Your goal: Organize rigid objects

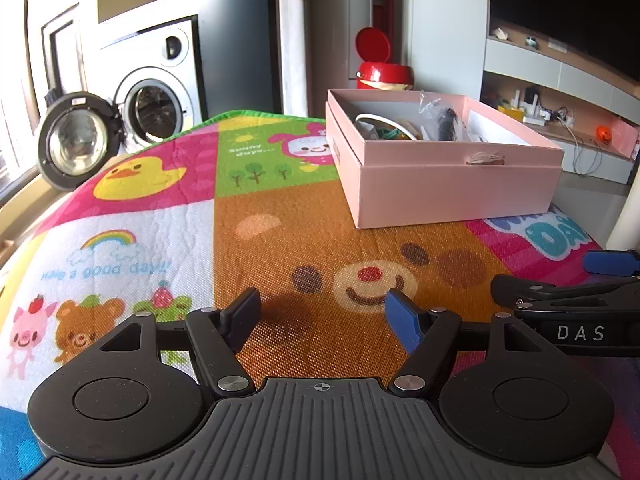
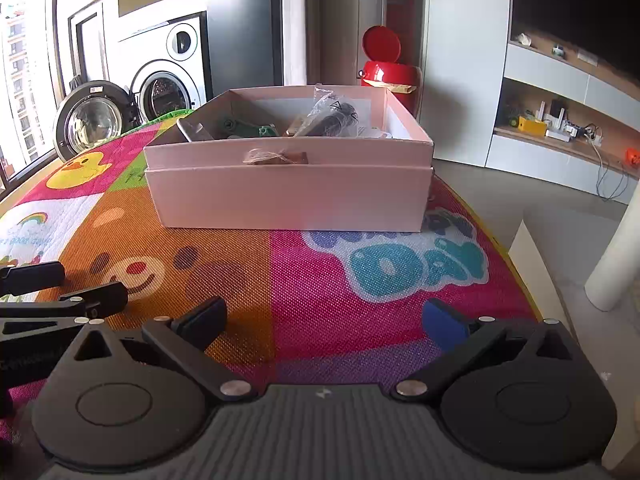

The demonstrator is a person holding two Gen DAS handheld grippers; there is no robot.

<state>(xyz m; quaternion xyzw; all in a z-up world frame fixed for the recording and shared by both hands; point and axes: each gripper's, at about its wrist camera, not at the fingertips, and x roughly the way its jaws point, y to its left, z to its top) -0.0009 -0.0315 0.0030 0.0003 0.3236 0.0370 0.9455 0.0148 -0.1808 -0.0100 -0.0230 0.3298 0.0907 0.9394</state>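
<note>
An open pink cardboard box [image 1: 452, 190] stands on the colourful play mat [image 1: 280, 240], far right of centre in the left wrist view and straight ahead in the right wrist view [image 2: 288, 196]. It holds several items: a black object in a clear bag [image 2: 334, 116], a green part [image 2: 256, 130], a white ring [image 1: 380, 120]. My left gripper [image 1: 324, 316] is open and empty, low over the mat, short of the box. My right gripper [image 2: 328, 320] is open and empty, also short of the box. Each gripper shows at the edge of the other's view.
A red bin with its lid up [image 2: 390, 70] stands behind the box. A washing machine with an open door [image 1: 76, 140] is at the far left. Shelves with small items [image 2: 560, 120] line the right wall. The mat's right edge [image 2: 516, 272] drops to the floor.
</note>
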